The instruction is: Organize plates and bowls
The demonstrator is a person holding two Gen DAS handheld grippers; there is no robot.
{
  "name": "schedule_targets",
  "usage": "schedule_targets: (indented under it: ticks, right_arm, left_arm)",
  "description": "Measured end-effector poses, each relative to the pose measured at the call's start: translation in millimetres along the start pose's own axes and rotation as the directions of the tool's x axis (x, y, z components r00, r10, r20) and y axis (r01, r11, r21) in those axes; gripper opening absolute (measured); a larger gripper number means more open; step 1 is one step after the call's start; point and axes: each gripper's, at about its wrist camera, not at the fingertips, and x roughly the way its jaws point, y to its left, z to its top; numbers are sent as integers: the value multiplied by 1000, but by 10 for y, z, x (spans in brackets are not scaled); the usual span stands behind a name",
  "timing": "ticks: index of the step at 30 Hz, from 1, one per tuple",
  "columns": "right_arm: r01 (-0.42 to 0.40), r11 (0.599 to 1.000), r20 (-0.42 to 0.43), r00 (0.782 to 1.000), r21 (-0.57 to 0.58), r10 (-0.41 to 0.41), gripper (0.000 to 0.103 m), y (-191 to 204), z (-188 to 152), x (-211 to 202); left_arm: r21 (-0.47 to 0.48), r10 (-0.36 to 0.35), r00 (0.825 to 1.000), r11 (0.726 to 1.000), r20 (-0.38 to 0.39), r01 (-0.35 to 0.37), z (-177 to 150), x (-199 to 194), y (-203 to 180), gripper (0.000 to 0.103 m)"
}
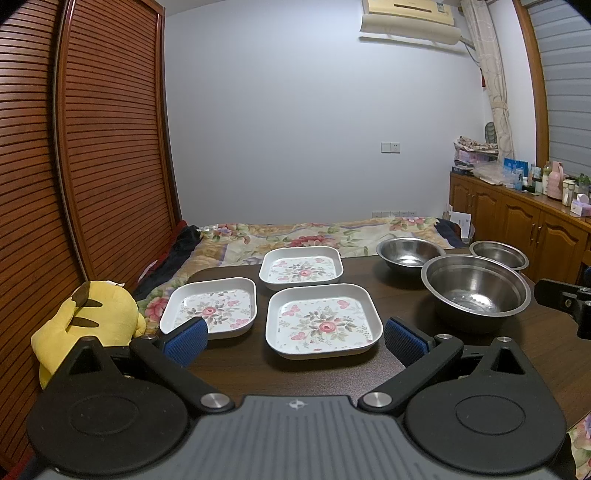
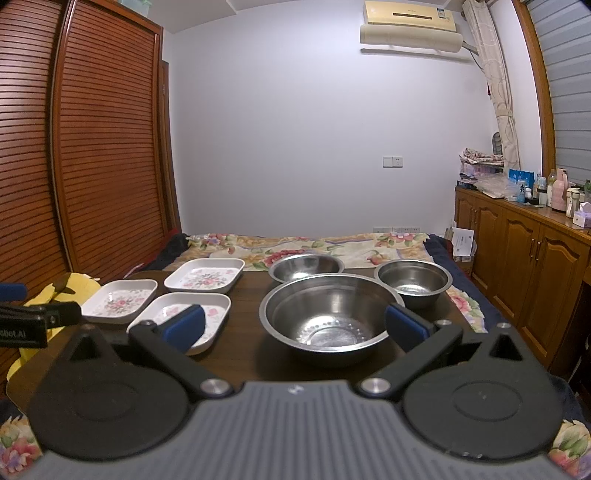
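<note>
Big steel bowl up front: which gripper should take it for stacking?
Probably the right. The right gripper is open and faces the big steel bowl squarely. The left gripper faces the nearest flowered plate instead, with that bowl off to its right.

Three plates [image 1: 303, 272] lie left of three bowls [image 1: 476, 293] on the table [image 1: 399, 295].

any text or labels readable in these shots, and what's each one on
"obot.AI", cut off at the frame edge: on the left gripper body, seen from the right wrist.
Air conditioner: brand mark and sticker too small to read.
Blue boxes and bottles on the cabinet: print blurred, unreadable.
Plates and bowls: no text visible.
</note>
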Motion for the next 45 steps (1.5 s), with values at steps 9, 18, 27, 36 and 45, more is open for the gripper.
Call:
schedule_targets:
  ticks: [9, 18, 27, 36, 45]
  right_arm:
    - [2, 1000, 1, 1000, -2, -2, 103, -1, 4, -7]
    - [1, 1000, 0, 1000, -2, -1, 103, 7, 12, -7]
    - [0, 1000, 0, 1000, -1, 0, 103, 8, 8, -8]
    - [-6, 1000, -10, 1000, -8, 6, 103, 42, -9, 12]
    - [-59, 998, -45, 997, -19, 58, 103, 132, -35, 228]
  left_arm:
    - [-1, 0, 1000, 1000, 1, 0, -3, 2, 4, 103]
    - [-1, 0, 1000, 1000, 1, 0, -5, 0, 3, 103]
    - [-1, -1, 1000, 1000, 1, 1, -8, 1, 4, 103]
    - [-7, 2, 999, 1000, -38, -2, -71, 113, 41, 103]
    - [-19, 0, 993, 1000, -119, -2, -209, 464, 237, 103]
